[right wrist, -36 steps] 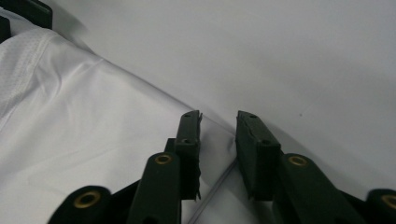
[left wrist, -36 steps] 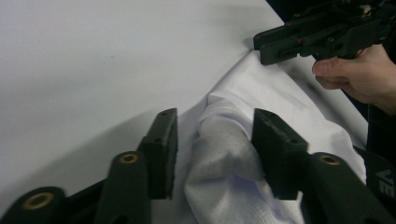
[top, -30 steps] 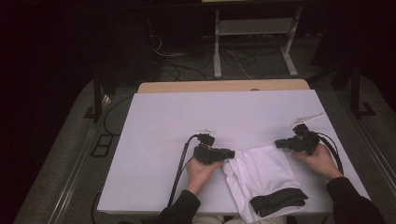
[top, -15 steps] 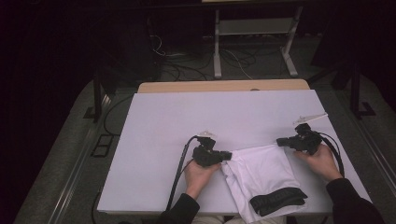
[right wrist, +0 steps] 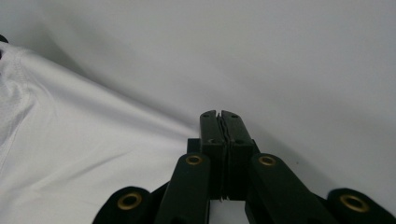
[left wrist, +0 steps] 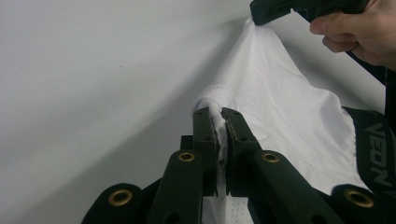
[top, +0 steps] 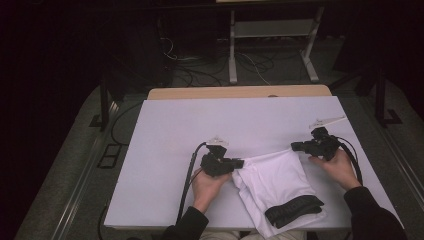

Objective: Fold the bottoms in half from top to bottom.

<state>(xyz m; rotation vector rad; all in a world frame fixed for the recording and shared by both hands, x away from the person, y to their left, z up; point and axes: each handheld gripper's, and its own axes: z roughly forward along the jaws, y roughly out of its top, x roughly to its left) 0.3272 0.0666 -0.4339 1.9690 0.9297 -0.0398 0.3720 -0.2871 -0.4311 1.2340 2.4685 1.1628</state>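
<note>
Since the earlier frame, the left gripper point(top: 239, 163) has been raised slightly and its jaws closed onto the white garment's point(top: 274, 181) edge, which is now pinched. A thin fold of the garment's far corner is clamped by the right gripper point(top: 294, 146). Between them the cloth is stretched over the surface point(top: 165, 135).

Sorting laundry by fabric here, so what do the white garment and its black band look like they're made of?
The white garment looks like thin matte sports mesh: fine pinholes show and it drapes softly. The black band looks like woven elastic with pale printed lettering, though the weave is unclear.
</note>
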